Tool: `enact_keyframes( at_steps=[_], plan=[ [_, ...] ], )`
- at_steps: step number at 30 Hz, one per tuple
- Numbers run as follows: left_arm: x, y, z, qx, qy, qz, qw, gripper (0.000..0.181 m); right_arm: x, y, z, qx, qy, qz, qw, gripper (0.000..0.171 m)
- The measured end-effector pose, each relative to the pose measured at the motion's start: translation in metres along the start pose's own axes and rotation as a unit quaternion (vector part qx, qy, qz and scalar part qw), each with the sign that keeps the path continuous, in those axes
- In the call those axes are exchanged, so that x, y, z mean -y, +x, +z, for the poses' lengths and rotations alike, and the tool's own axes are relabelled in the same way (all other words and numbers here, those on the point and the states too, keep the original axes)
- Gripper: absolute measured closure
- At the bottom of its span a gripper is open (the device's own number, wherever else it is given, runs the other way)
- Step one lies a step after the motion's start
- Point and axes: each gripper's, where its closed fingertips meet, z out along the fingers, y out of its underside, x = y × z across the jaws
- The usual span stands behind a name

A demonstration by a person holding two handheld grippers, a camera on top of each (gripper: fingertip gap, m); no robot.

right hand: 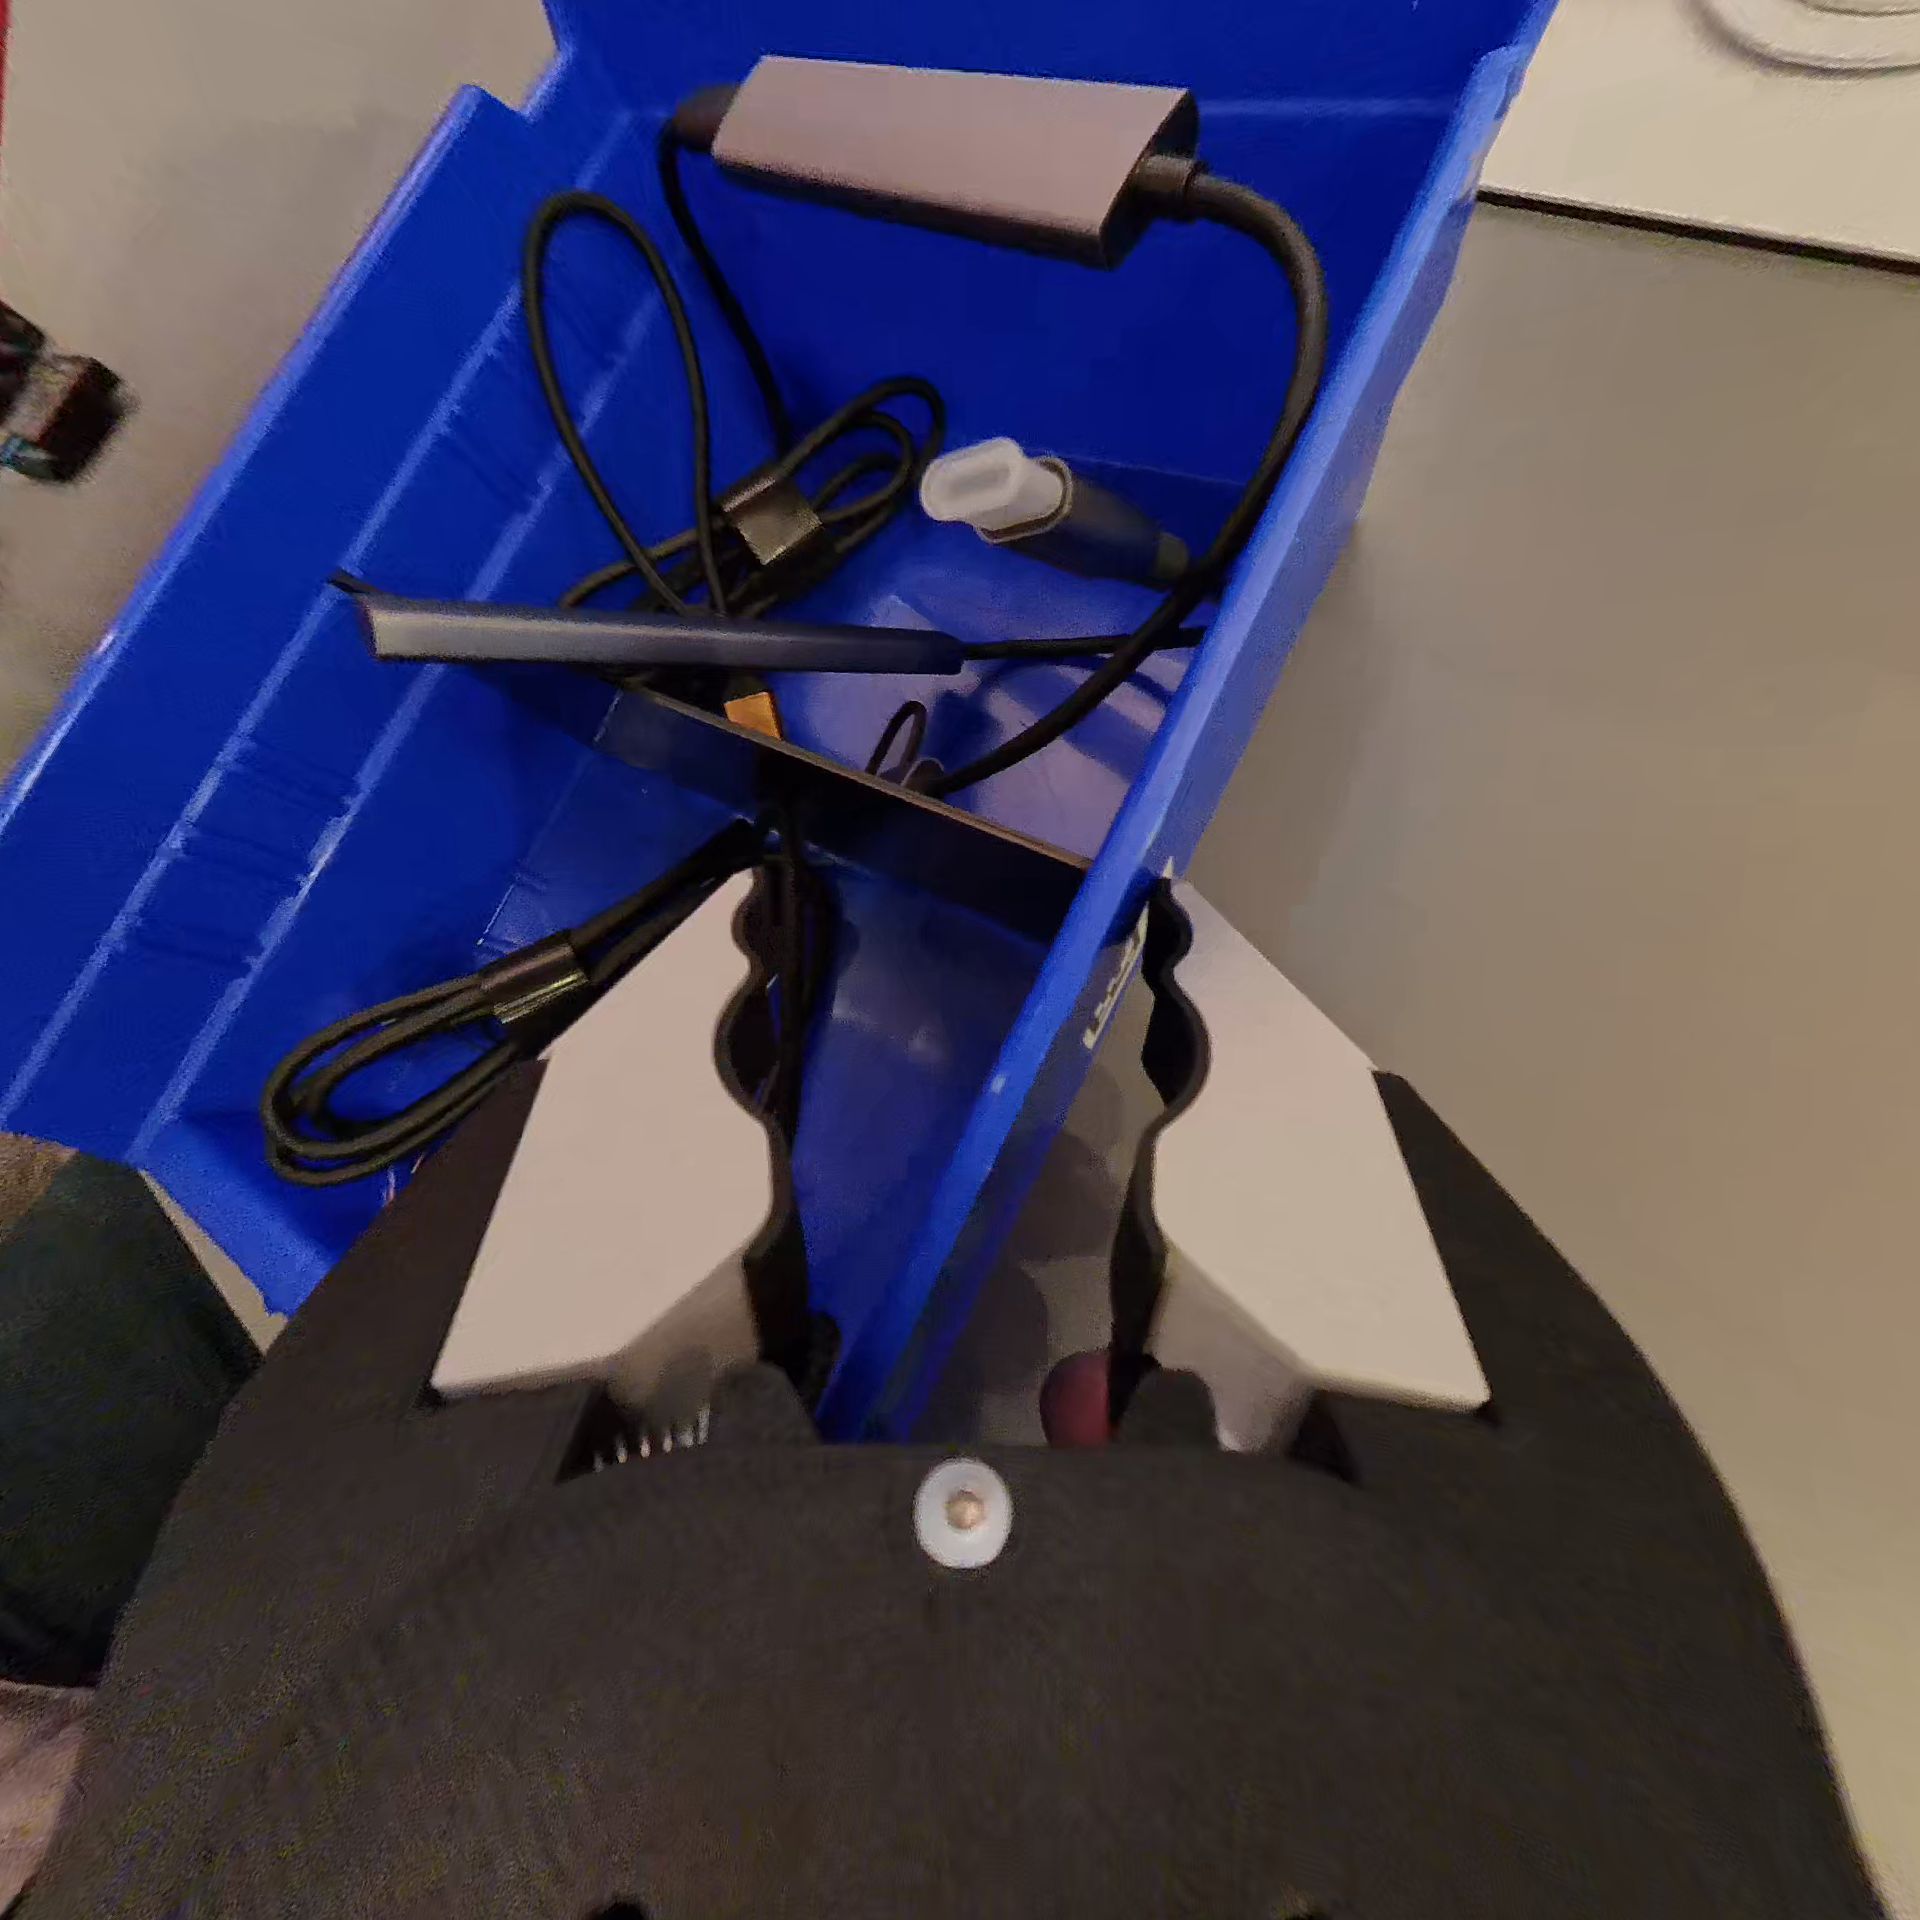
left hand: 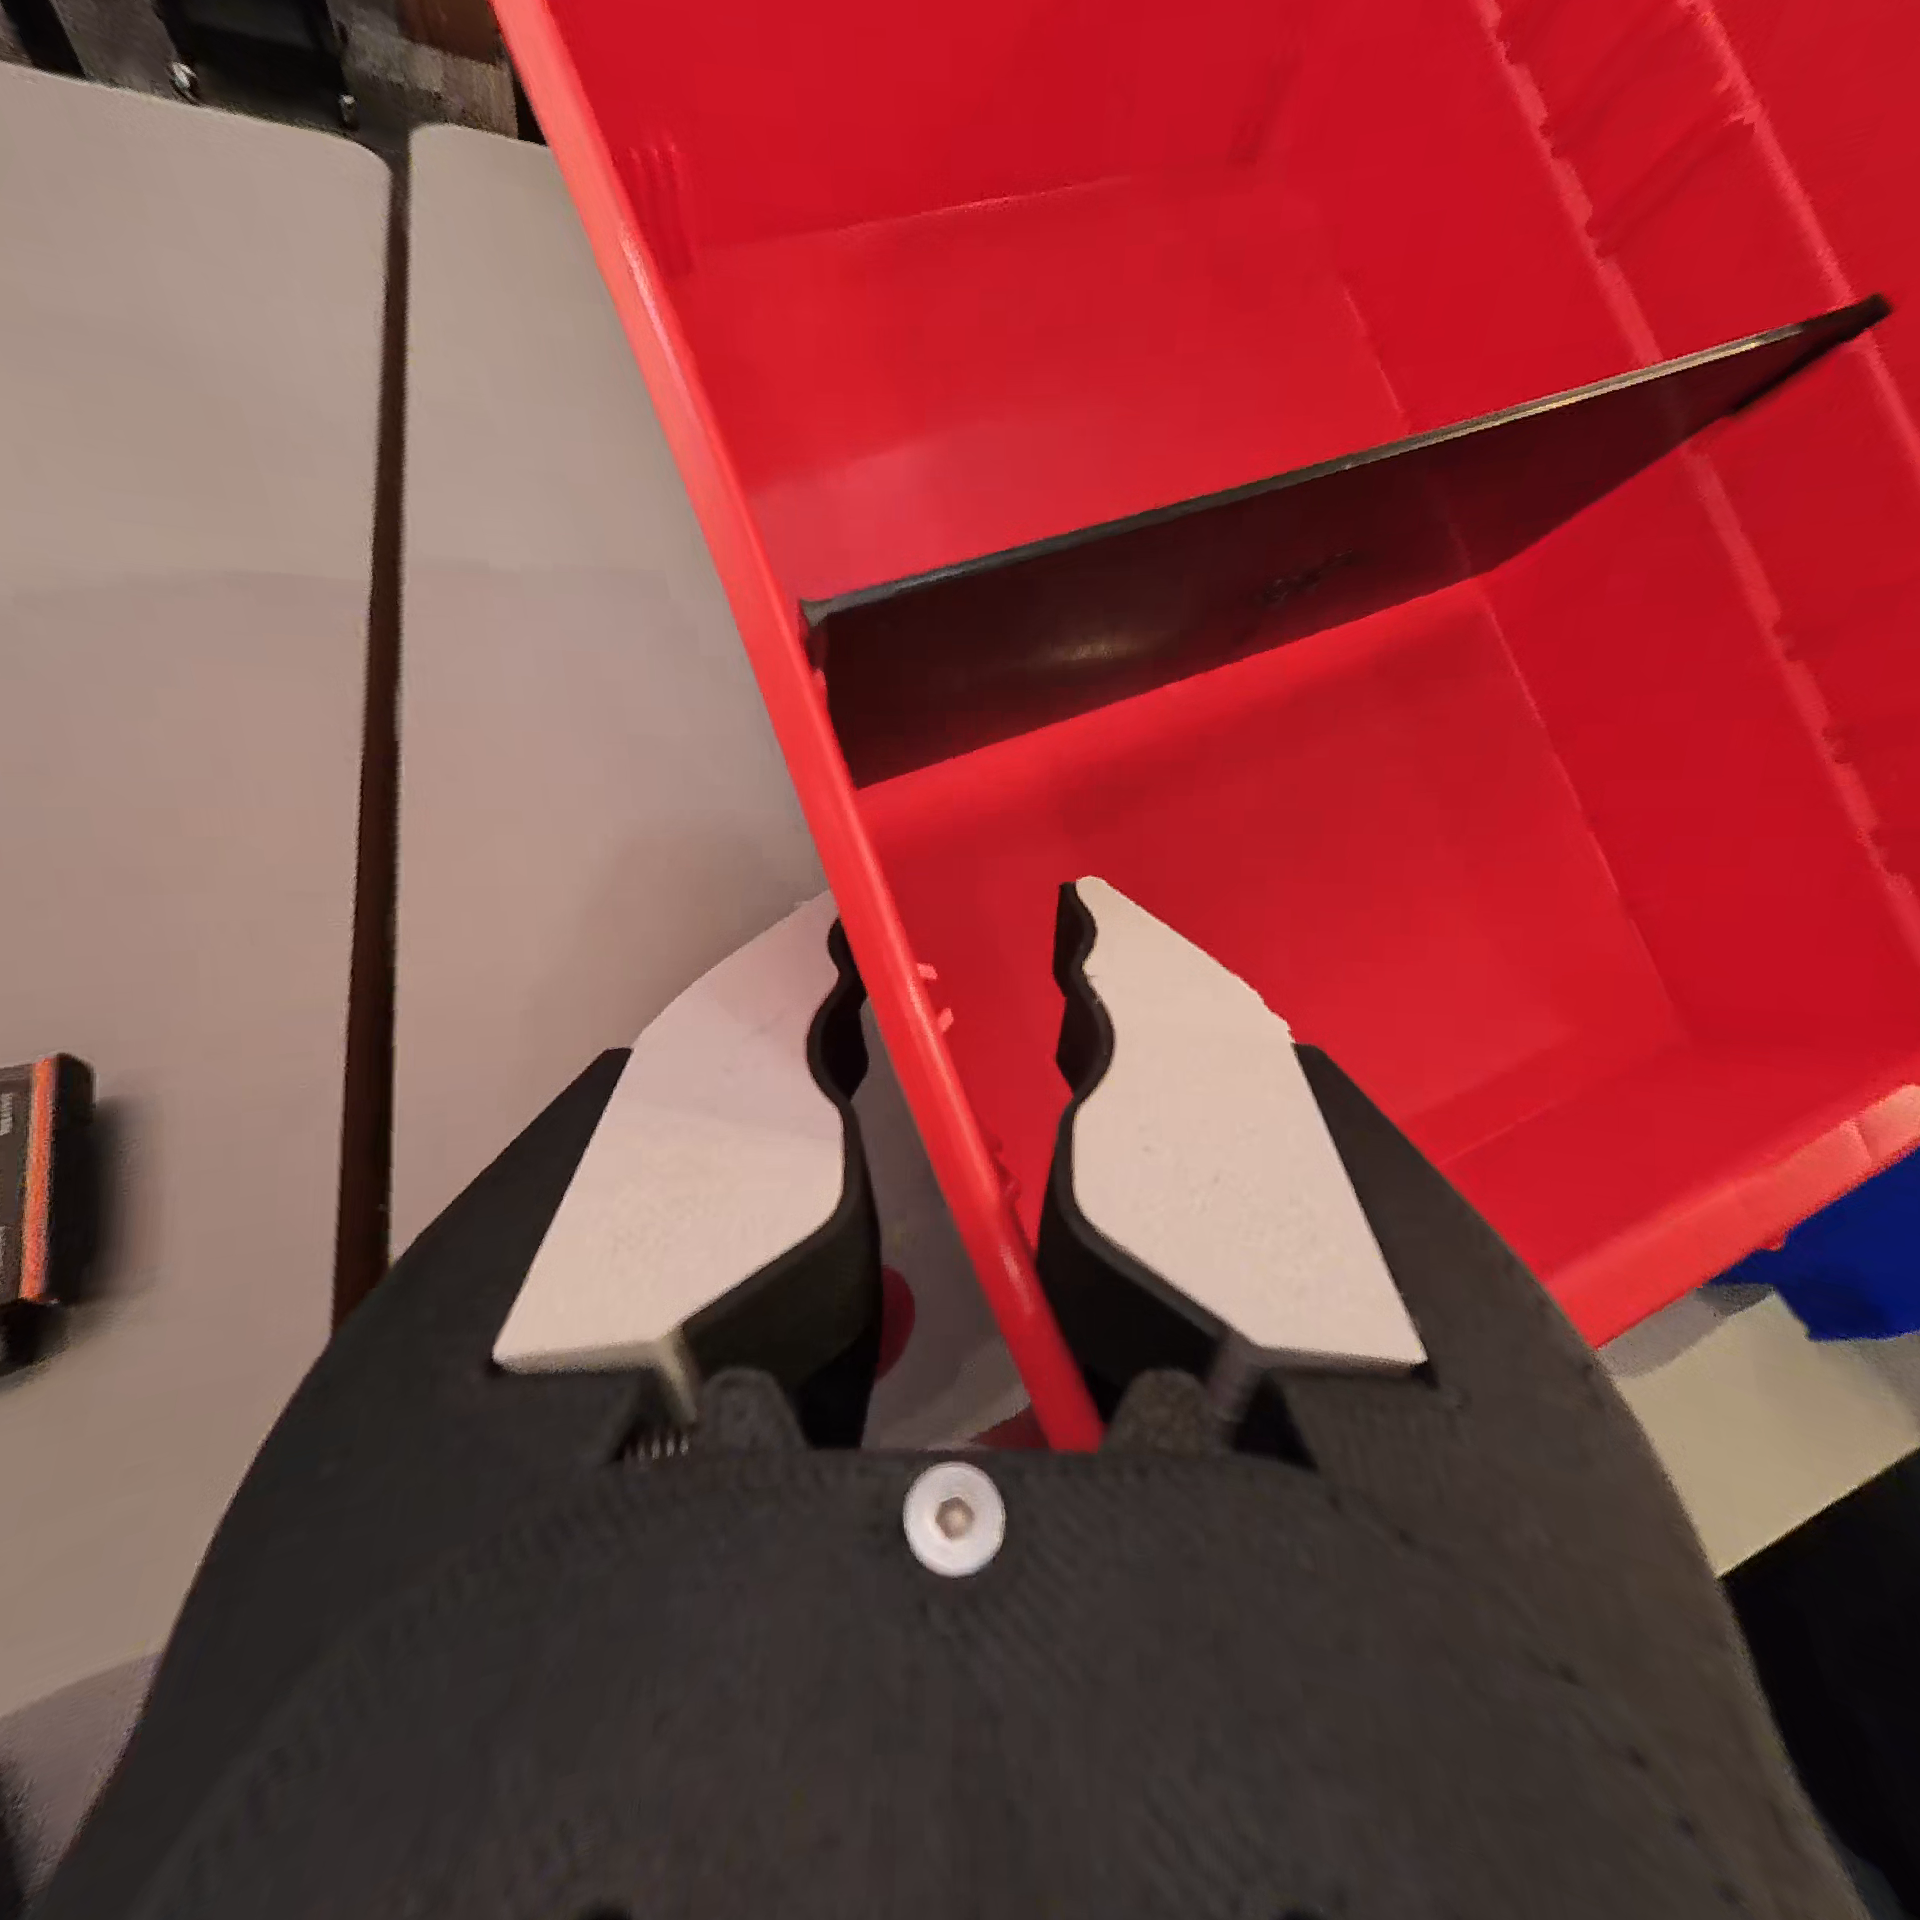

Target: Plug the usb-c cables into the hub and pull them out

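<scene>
Grey and smooth, the counter [left hand: 187, 623] holds two big plastic boxes: a red bin [left hand: 1299, 935] with a black divider [left hand: 1247, 582] at 12 o'clock from the left tongs [left hand: 956, 935], and a blue bin [right hand: 312, 831] at 12 o'clock from the right tongs [right hand: 951, 914]. Both tongs are spread wide, each with one wall of its bin between the wavy black fingers, maybe to hold or move the bins. Inside the blue bin, the flat grey hub [right hand: 956, 156] lies at 12 o'clock with black usb-c cables [right hand: 665, 416] curled at 11 o'clock, near a white-tipped plug [right hand: 997, 488].
</scene>
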Motion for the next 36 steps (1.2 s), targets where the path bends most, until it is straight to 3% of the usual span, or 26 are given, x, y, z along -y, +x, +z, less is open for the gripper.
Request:
enact_keyframes(
  at_steps=[1,13,24,31,36],
  plan=[
    [0.002,-0.002,-0.005,0.002,0.005,-0.001,1.0,0.148,0.001,-0.009,0.005,0.004,-0.001,-0.007,1.0,0.099],
    [0.014,-0.025,-0.066,0.011,0.066,-0.014,0.998,0.147,0.022,-0.094,0.063,0.031,0.029,-0.002,0.999,0.099],
    [0.022,-0.033,-0.107,0.02,0.103,-0.006,0.994,0.147,0.037,-0.174,0.102,0.099,0.022,-0.001,0.995,0.075],
    [0.031,-0.026,-0.113,0.016,0.12,0.001,0.993,0.147,0.056,-0.178,0.083,0.118,0.079,0.001,0.99,0.076],
    [0.046,0.003,-0.105,-0.003,0.126,0.022,0.992,0.147,0.083,-0.17,0.028,0.126,0.173,-0.025,0.976,0.071]
  ],
)
